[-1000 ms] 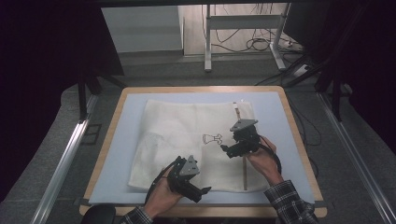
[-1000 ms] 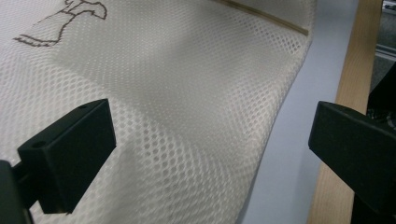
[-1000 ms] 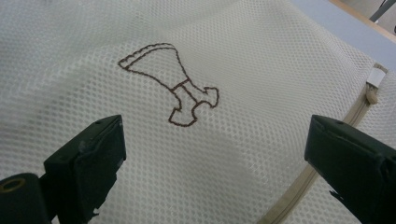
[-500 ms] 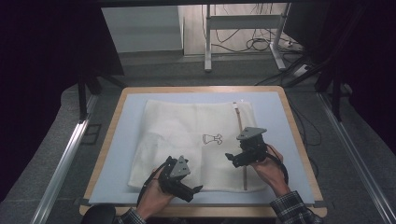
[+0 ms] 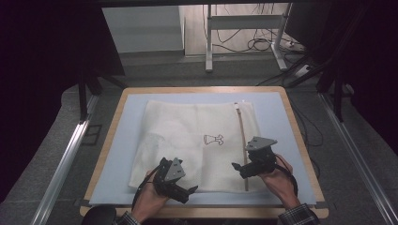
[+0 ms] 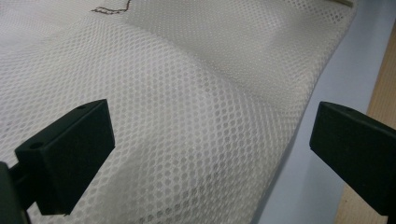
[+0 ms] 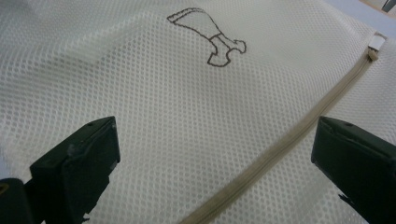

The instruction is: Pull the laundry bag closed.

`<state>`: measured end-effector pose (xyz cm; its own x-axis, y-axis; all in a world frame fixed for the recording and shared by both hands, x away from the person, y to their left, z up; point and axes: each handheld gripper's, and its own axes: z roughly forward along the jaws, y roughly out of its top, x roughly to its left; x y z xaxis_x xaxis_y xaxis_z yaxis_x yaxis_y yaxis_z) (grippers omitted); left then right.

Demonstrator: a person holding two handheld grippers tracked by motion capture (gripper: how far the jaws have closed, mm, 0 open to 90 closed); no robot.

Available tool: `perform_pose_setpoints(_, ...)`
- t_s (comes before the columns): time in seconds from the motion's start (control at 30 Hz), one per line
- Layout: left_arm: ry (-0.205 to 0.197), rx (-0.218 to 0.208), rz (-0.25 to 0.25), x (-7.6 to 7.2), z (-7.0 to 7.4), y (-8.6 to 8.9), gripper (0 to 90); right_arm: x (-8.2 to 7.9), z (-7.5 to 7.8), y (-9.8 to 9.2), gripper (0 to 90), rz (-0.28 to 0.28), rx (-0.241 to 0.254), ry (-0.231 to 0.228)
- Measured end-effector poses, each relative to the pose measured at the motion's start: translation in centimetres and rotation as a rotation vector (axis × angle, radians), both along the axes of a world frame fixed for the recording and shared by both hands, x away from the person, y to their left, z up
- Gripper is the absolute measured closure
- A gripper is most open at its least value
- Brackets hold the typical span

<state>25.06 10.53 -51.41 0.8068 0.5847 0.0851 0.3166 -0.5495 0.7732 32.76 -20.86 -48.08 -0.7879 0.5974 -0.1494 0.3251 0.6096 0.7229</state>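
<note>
The mesh laundry bag point(image 5: 197, 140) lies flat in the middle of the blue mat point(image 5: 277, 117), its near edge close to the person's side of the table. It looks light, limp and open-woven, so it will likely sag and fold wherever it is lifted, and a single layer could slip from a shallow pinch; the jaws should bite well in from the edge. The firmer places to take hold seem to be the hemmed near edge and the beige zipper point(image 7: 289, 140) that runs along the bag's right part, past the small drawn dress mark point(image 7: 208, 35). The left gripper point(image 5: 180, 187) sits over the near left edge with its jaws spread wide and nothing between them. The right gripper point(image 5: 244, 168) hangs just over the zipper's near end, jaws likewise apart, straddling the zipper line. The wooden table rim point(image 5: 300, 140) frames the mat.
</note>
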Motion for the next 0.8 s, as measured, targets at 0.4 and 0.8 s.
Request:
perform_pose_setpoints(0.4,0.004,-0.005,0.038,-0.6,0.2,2.1,0.0,-1.7,-0.6,-1.4,0.0,-0.036,-0.007,0.037)
perform_pose_setpoints(0.8,-0.049,-0.023,0.075,-1.4,0.8,4.4,0.2,-3.2,-0.2,-2.4,0.0,-0.055,0.022,0.012)
